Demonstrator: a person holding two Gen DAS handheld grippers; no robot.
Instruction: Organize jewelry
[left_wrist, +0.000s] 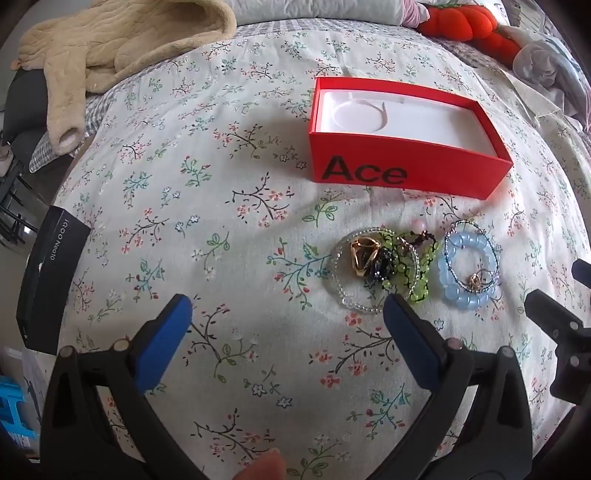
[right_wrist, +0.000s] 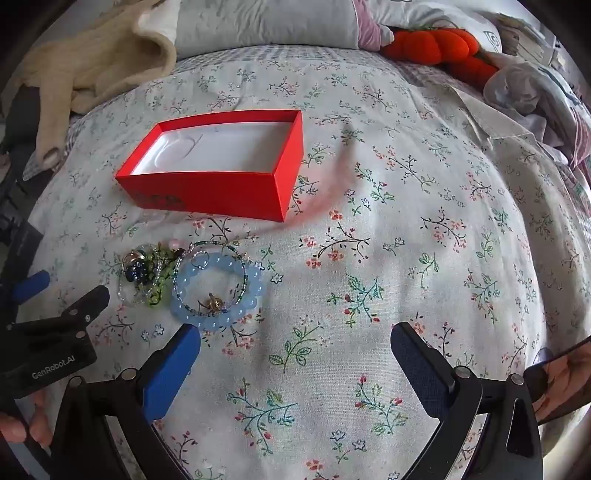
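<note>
An open red box (left_wrist: 402, 173) marked "Ace", with a white empty inside, stands on the floral bedspread; it also shows in the right wrist view (right_wrist: 207, 195). In front of it lies a tangle of clear and green bead bracelets with a gold ring (left_wrist: 384, 269) (right_wrist: 147, 273). Beside it lies a light blue bead bracelet (left_wrist: 467, 269) (right_wrist: 218, 288) with a thin chain and small gold charm. My left gripper (left_wrist: 288, 306) is open and empty, its right pad touching the tangle's near edge. My right gripper (right_wrist: 295, 336) is open and empty, its left pad just short of the blue bracelet.
A black phone box (left_wrist: 48, 280) lies at the bed's left edge. A beige plush garment (left_wrist: 110, 48) sits at the back left. An orange plush toy (right_wrist: 443, 44) and crumpled clothes (right_wrist: 535, 96) are at the back right. The other gripper's body shows at the frame sides (left_wrist: 561, 332) (right_wrist: 48, 339).
</note>
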